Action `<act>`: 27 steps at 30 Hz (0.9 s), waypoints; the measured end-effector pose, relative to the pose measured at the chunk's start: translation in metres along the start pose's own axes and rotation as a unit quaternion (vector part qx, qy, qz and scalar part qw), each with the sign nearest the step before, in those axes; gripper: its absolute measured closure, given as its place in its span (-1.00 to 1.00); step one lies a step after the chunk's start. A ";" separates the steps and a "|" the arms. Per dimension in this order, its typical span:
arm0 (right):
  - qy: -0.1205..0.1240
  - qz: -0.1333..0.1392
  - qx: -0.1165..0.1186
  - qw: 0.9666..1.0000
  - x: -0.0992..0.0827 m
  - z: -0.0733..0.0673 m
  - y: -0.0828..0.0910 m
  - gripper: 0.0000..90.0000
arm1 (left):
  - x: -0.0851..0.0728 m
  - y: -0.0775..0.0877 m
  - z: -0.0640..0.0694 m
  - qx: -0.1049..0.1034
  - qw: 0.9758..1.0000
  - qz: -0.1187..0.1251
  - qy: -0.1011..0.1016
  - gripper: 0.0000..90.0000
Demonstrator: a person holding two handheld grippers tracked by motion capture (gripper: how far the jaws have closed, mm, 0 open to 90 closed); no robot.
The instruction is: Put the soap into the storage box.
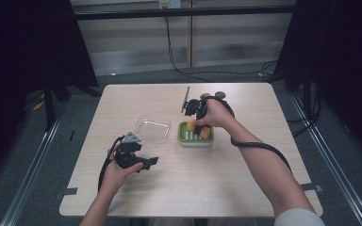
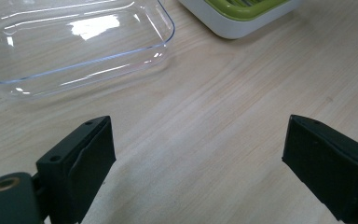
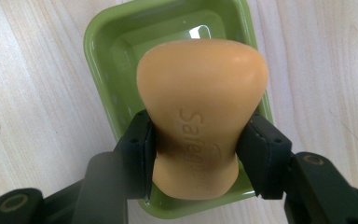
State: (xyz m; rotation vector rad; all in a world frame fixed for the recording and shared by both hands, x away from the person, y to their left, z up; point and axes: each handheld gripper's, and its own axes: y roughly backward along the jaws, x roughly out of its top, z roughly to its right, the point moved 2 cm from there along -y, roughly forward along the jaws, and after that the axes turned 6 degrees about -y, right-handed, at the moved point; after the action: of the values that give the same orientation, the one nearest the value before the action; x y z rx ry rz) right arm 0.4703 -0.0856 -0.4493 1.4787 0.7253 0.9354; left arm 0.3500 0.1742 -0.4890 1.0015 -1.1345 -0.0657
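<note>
The orange soap bar (image 3: 200, 116) sits clamped between the right gripper's (image 3: 196, 154) jaws, above the green dish (image 3: 107, 60).

On the table (image 1: 245, 183) we have two dishes side by side near the middle: the lid (image 1: 152, 128) lies to the left, the soap dish (image 1: 195, 140) just beside it on the right, a narrow gap between them. Our right gripper (image 1: 195, 123) hangs over the soap dish with the bar of soap (image 3: 200, 112) between its jaws, directly above the dish's hollow. Our left gripper (image 1: 143, 162) sits nearer to us, in front of the lid and a little left of it, well apart from the soap dish
</note>
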 end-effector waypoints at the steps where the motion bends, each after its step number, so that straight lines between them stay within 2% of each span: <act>1: 0.000 0.000 0.000 1.000 0.000 0.000 0.000 0.12 | 0.000 0.000 0.000 0.000 1.000 0.000 0.000 -0.80; 11: 0.001 -0.008 0.001 1.000 0.002 -0.002 -0.003 0.12 | 0.000 0.000 0.000 -0.001 1.000 -0.001 -0.001 -0.80; 13: 0.002 -0.002 0.001 1.000 0.002 -0.002 -0.005 0.12 | 0.000 0.000 0.000 -0.001 1.000 0.000 -0.001 -0.80; 16: -0.002 -0.010 0.002 1.000 0.002 -0.002 -0.006 0.12 | 0.000 0.001 -0.001 0.000 1.000 -0.002 -0.004 -0.80; 19: 0.007 -0.003 0.000 1.000 0.002 -0.002 -0.007 0.12 | 0.000 0.000 0.000 0.001 1.000 0.004 -0.002 -0.80; 20: 0.006 0.002 0.007 1.000 0.002 -0.002 -0.010 0.12 | 0.000 0.000 0.000 0.001 1.000 0.005 0.002 -0.80; 22: -0.001 -0.002 0.010 1.000 0.002 -0.003 -0.009 0.12 | 0.000 0.000 0.000 0.000 1.000 0.002 0.000 -0.80; 27: 0.003 -0.003 0.008 1.000 0.002 -0.003 -0.011 0.12 | 0.000 0.000 0.000 -0.001 1.000 -0.002 -0.001 -0.80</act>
State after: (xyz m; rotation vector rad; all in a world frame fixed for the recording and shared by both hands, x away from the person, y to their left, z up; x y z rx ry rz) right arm 0.4694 -0.0814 -0.4601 1.4876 0.7423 0.9328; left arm 0.3502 0.1745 -0.4886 1.0022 -1.1343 -0.0700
